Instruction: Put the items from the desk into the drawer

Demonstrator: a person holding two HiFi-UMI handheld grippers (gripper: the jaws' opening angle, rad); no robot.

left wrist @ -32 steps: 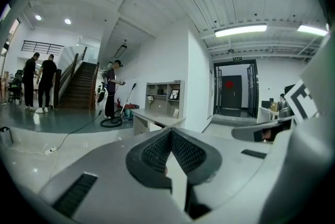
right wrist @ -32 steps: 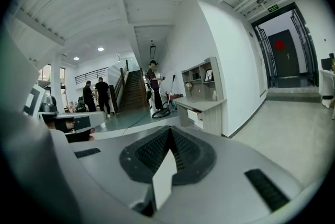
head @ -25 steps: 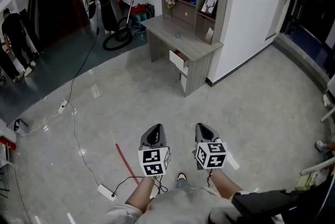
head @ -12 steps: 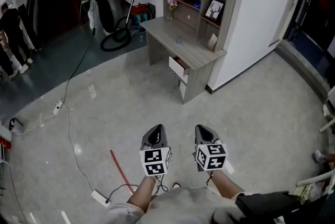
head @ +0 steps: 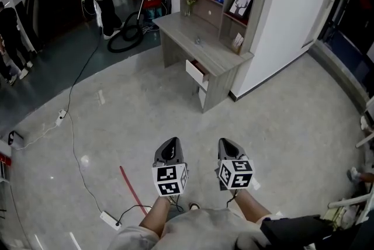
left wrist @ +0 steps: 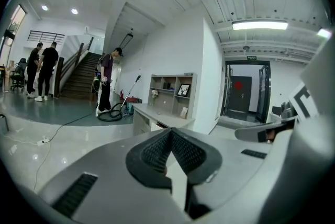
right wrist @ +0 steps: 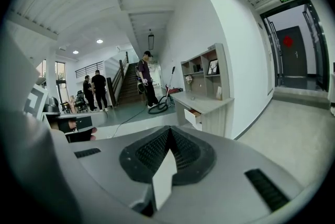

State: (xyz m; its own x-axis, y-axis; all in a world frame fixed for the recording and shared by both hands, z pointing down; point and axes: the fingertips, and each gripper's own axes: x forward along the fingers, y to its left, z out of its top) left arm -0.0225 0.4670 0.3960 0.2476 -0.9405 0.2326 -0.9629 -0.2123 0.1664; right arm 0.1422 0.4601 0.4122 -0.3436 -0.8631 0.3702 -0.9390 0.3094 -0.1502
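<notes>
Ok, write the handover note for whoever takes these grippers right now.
Left gripper: shut, empty. Right gripper: shut, empty. Both are over the floor, well short of the desk.
The drawer is partly open; its inside can't be seen. A small item lies on the desk top, too far to identify.
Done: nothing visibly stowed.
Left: walk up, move desk items into drawer.

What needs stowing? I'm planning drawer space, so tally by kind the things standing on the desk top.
Vase of pink flowers: 1
Small upright pale card: 1
Small pale object, too small to identify: 1
Total: 3
</notes>
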